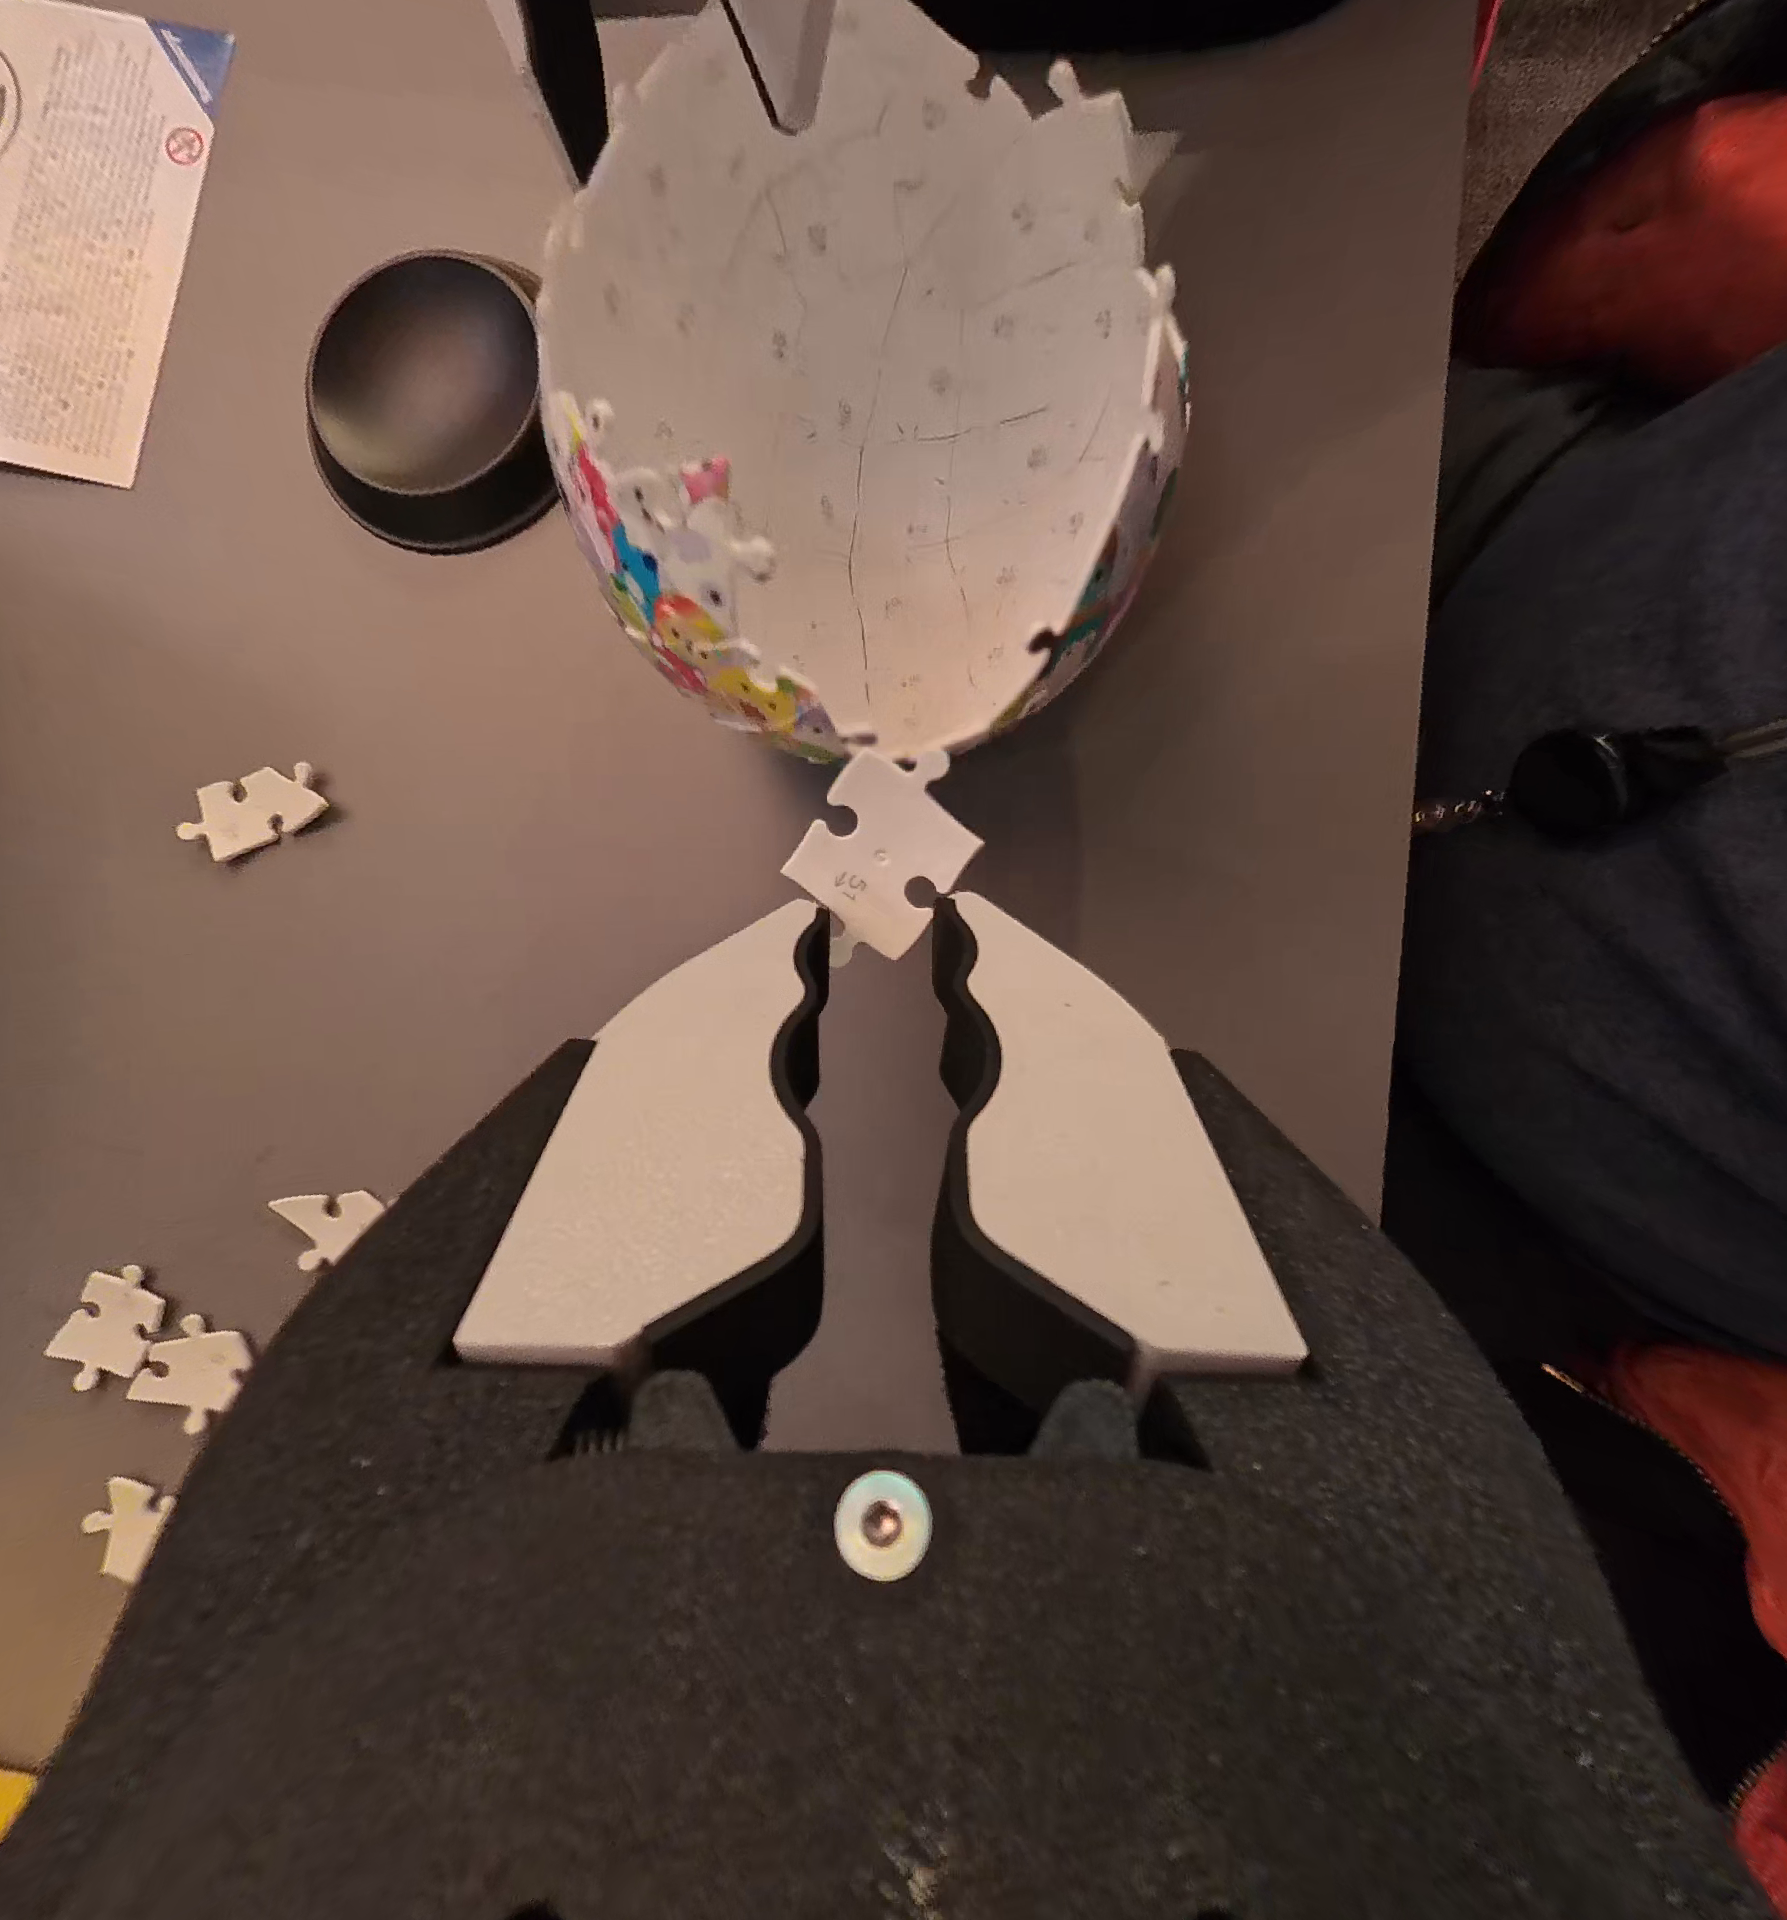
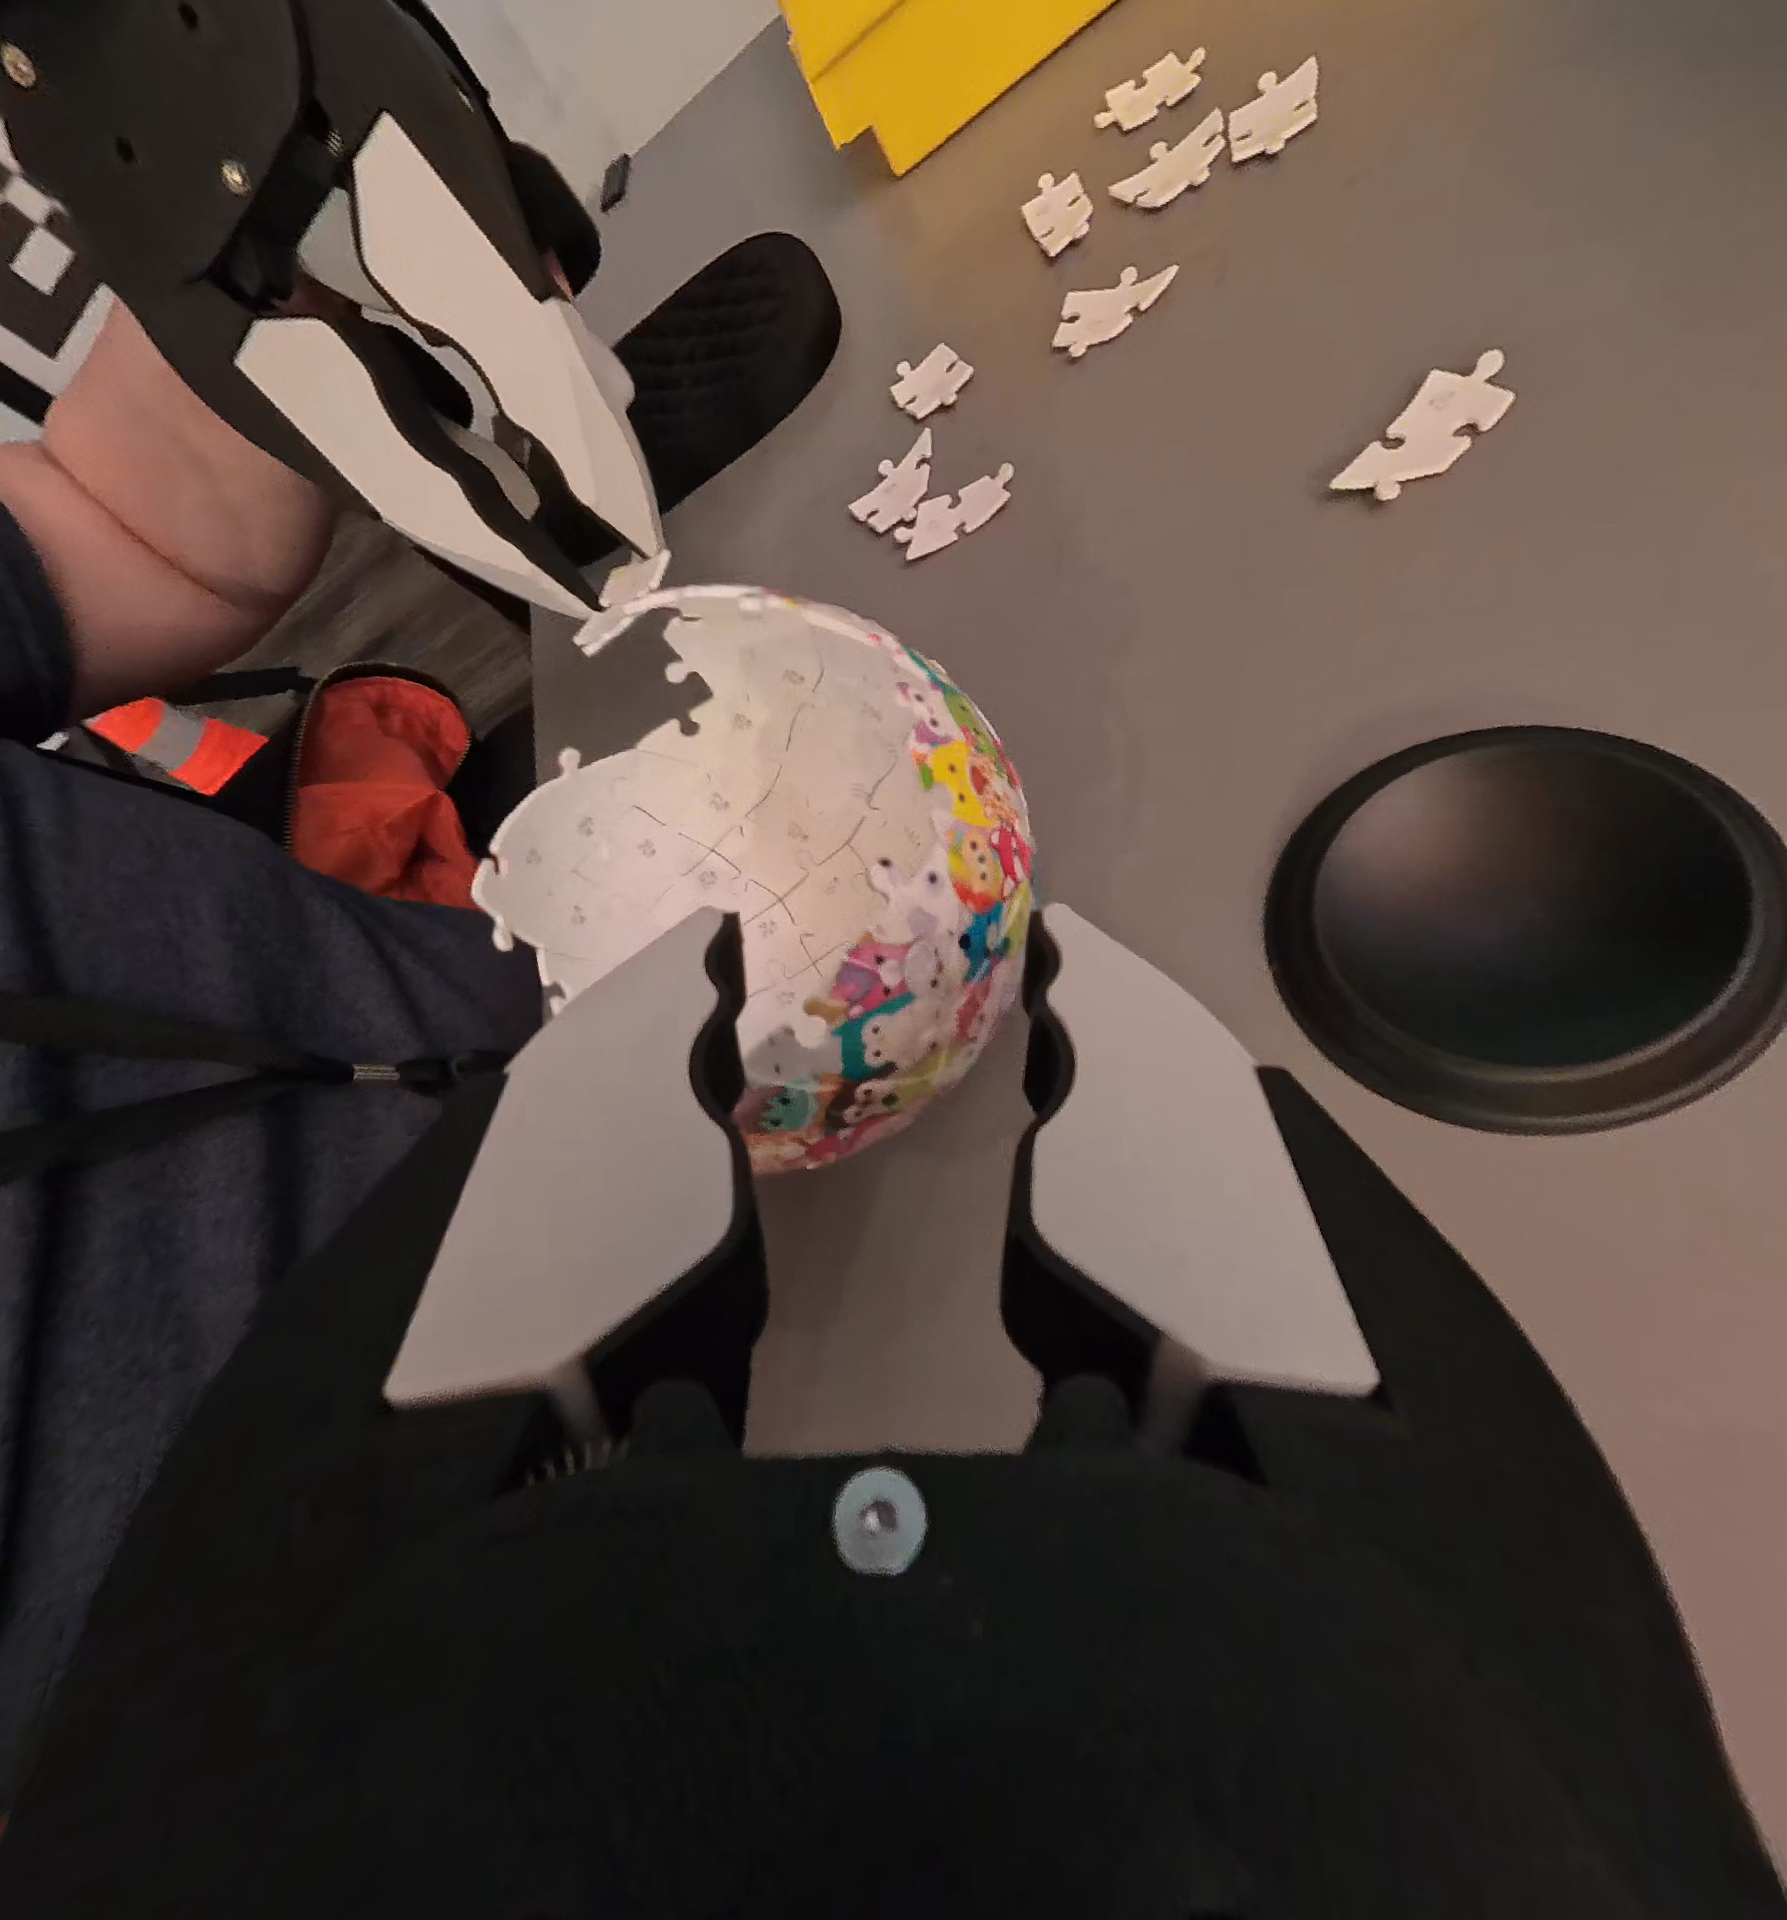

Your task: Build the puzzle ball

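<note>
Black stand point(image 2: 1538, 930) — beside ball point(image 2: 827, 862)

1. the puzzle ball point(image 2: 764, 831) looks like smooth plastic, matt white inside, with a glossy printed outside.
2. just beside the ball, the black stand point(image 2: 1538, 925) is smooth with a soft sheen.
3. under the ball, the grey table point(image 1: 453, 935) is matt and smooth.
4. the left gripper point(image 1: 876, 904) has matt white fingers point(image 1: 660, 1143) on a grainy black body with a shiny metal screw point(image 1: 882, 1525).
5. beyond the stand from the ball, a paper leaflet point(image 1: 58, 229) lies flat.
</note>
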Tool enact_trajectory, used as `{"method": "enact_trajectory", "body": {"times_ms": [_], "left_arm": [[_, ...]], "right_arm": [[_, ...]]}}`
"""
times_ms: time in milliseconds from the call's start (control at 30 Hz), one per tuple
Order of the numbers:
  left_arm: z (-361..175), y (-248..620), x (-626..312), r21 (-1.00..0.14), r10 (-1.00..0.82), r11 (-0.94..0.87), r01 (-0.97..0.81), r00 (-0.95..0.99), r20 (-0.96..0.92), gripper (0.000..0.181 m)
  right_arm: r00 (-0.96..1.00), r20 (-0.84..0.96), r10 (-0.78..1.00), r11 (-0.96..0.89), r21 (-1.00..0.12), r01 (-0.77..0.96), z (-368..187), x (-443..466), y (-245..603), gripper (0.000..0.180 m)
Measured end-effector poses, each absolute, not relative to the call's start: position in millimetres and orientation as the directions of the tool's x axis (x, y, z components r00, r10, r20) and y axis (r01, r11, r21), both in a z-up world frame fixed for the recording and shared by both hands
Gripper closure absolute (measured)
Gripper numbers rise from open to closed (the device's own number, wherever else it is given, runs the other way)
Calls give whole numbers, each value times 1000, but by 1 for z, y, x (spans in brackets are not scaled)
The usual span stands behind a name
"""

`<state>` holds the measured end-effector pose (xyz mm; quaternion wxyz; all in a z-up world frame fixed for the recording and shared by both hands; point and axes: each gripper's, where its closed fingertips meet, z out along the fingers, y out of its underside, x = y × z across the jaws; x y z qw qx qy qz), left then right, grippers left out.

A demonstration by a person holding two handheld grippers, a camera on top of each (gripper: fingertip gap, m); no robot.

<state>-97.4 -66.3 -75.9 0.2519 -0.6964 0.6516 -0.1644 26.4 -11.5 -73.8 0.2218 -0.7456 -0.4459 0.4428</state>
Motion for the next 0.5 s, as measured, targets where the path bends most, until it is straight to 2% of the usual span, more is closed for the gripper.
{"method": "enact_trajectory", "body": {"times_ms": [233,500], "left_arm": [[-74,-60,-101,-515,-986,4,-857,83,-145,162],[-72,-60,-101,-527,-984,-4,-850,96,-149,162]], "right_arm": [[268,-418,868,-496,-719,487,-77,30,-15,125],[309,-410,858,-513,-705,490,-78,35,-27,122]]}}
